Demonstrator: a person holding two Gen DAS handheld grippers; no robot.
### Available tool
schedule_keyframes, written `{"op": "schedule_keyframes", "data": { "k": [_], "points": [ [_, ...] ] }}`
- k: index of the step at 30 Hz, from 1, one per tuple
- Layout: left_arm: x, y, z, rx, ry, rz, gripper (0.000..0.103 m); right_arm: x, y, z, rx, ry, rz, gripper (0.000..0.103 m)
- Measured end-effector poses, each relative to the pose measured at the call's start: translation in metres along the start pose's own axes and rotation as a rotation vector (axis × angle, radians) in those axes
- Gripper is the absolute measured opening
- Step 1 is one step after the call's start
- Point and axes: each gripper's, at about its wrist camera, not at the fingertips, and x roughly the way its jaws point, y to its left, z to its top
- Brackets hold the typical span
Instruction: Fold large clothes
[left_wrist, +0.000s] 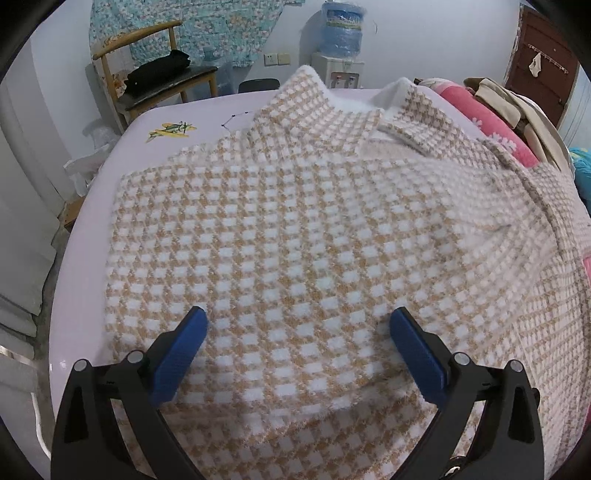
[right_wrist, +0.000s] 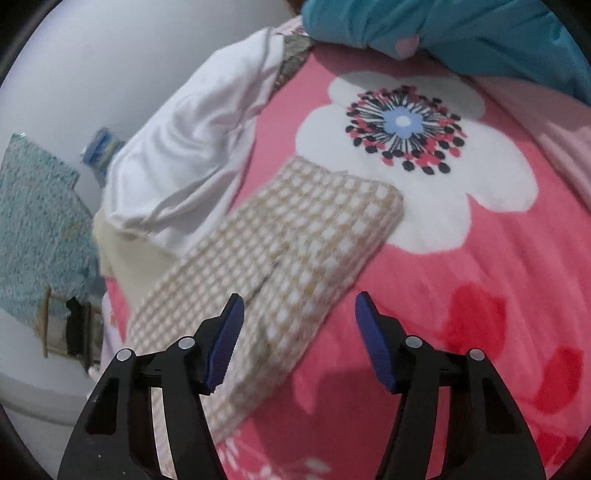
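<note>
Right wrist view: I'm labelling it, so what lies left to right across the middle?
White garment → checked sleeve → large white flower print on the pink blanket.

This is a bedroom in a lived-in home: a bed (left_wrist: 110, 155) with a pale sheet fills the left wrist view, and a pink flowered blanket (right_wrist: 461, 258) covers it in the right wrist view. Against the plain white wall stand a wooden chair (left_wrist: 155, 79) with dark clothing on its seat, a water dispenser (left_wrist: 340, 70) topped by a blue bottle, and a patterned teal cloth (left_wrist: 207, 26) hung up beside wall sockets (left_wrist: 277, 58). A dark wooden door (left_wrist: 543, 70) with a row of hooks and heaps of loose clothes (left_wrist: 517, 110) by the bed add to the domestic look.
</note>
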Motion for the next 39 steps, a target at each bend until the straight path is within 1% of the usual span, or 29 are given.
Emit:
{"op": "schedule_keyframes", "data": {
  "k": [2, 3, 5, 6, 8, 11, 13, 14, 17, 21, 24, 26, 28, 31, 33, 34, 36, 39],
  "points": [
    [0.002, -0.001, 0.002, 0.001, -0.001, 0.002, 0.097, 0.012, -0.004, 0.002, 0.027, 0.015, -0.012, 0.046],
    [0.002, -0.001, 0.002, 0.002, -0.002, 0.006, 0.098, 0.018, -0.006, 0.003, 0.038, 0.021, -0.016, 0.044],
    [0.003, -0.002, 0.003, 0.003, -0.002, 0.008, 0.097, 0.022, -0.005, 0.003, 0.027, 0.006, -0.034, 0.037],
    [0.003, -0.002, 0.003, 0.003, -0.001, 0.006, 0.097, 0.021, -0.003, 0.002, 0.007, -0.005, -0.048, 0.034],
    [0.002, -0.002, 0.002, 0.002, -0.001, 0.007, 0.097, 0.018, 0.001, 0.001, -0.029, -0.020, -0.058, 0.021],
    [0.003, -0.003, 0.003, 0.002, -0.002, 0.010, 0.097, 0.005, 0.007, -0.003, -0.063, -0.047, -0.051, 0.010],
    [0.004, -0.003, 0.003, 0.002, -0.003, 0.012, 0.097, -0.009, 0.019, -0.005, -0.111, -0.089, -0.065, 0.009],
    [0.005, -0.003, 0.003, 0.003, -0.004, 0.013, 0.097, -0.021, 0.031, -0.008, -0.154, -0.124, -0.080, 0.009],
    [0.004, -0.004, 0.003, 0.011, -0.002, 0.018, 0.097, -0.051, 0.058, -0.014, -0.249, -0.196, -0.090, 0.009],
    [0.004, -0.006, 0.005, 0.015, 0.002, 0.034, 0.097, -0.103, 0.114, -0.033, -0.412, -0.312, -0.078, 0.008],
    [-0.003, -0.004, 0.007, 0.014, -0.016, 0.051, 0.097, -0.139, 0.158, -0.055, -0.535, -0.382, -0.061, 0.008],
    [-0.011, -0.003, 0.006, 0.014, -0.028, 0.050, 0.096, -0.161, 0.194, -0.075, -0.627, -0.429, -0.042, 0.008],
    [-0.019, 0.001, 0.004, 0.011, -0.040, 0.043, 0.093, -0.179, 0.219, -0.097, -0.694, -0.462, -0.020, 0.008],
    [-0.030, 0.009, -0.003, 0.003, -0.043, 0.033, 0.088, -0.198, 0.262, -0.130, -0.784, -0.494, 0.041, 0.008],
    [-0.036, 0.016, -0.008, -0.008, -0.039, 0.021, 0.080, -0.207, 0.287, -0.155, -0.831, -0.498, 0.095, 0.008],
    [-0.039, 0.018, -0.011, -0.014, -0.037, 0.015, 0.078, -0.210, 0.300, -0.169, -0.853, -0.494, 0.129, 0.008],
    [-0.044, 0.025, -0.016, -0.025, -0.030, 0.002, 0.070, -0.212, 0.320, -0.193, -0.892, -0.478, 0.180, 0.008],
    [-0.052, 0.035, -0.023, -0.037, -0.030, -0.012, 0.064, -0.205, 0.349, -0.236, -0.954, -0.440, 0.251, 0.008]
  ]
}}
